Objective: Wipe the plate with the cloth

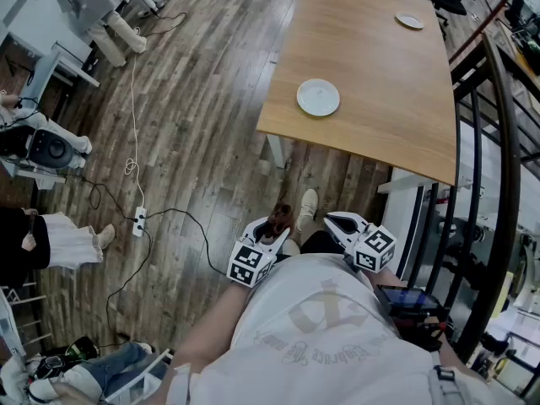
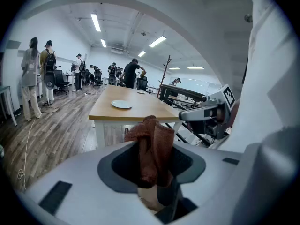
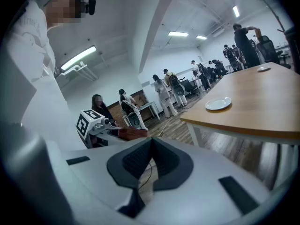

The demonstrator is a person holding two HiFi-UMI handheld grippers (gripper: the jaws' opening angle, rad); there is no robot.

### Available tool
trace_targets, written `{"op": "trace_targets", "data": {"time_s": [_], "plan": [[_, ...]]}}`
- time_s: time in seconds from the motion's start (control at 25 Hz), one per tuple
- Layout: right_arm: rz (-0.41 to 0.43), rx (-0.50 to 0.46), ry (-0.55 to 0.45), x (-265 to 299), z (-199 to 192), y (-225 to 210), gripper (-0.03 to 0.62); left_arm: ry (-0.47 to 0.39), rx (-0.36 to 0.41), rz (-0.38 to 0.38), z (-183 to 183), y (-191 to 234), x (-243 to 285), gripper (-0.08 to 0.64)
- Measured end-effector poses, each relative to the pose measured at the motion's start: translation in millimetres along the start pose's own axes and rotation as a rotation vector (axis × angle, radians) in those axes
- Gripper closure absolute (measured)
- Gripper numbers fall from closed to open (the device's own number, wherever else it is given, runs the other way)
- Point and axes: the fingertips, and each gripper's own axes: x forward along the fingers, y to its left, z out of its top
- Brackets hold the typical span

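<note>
The left tool (image 1: pixel 272 230) is gripping the soft, limp cloth (image 2: pixel 152 139) in a bunch, the right tool (image 3: pixel 150 144) is hanging closed and empty, and the stiff, probably breakable plate (image 1: pixel 318 97) is lying far off on the counter (image 1: pixel 380 83).

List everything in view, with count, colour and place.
table: one, light wood, ahead of the person
plates: two, white, one near the table's front edge, one at its far end
cloth: one, reddish-brown, in the left gripper
power strip: one, white, on the floor left of the table
railing: one, black, right of the table
left gripper: one, white, shut on the cloth
right gripper: one, white, jaws together, empty
</note>
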Motion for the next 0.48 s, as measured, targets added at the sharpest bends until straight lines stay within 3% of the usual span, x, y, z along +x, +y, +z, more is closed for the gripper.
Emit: {"op": "trace_targets", "data": {"time_s": [0.16,0.48], "plan": [[0.000,-0.024,0.012,-10.7,-1.0,5.7,0.580,-0.011,-0.037,0.036,-5.9,-5.0,-8.3,0.391],[-0.014,-0.034,-0.013,-27.1,-4.4,18.9,0.580,-0.026,0.003,0.000,-4.1,-30.0,-10.3,0.391]]}}
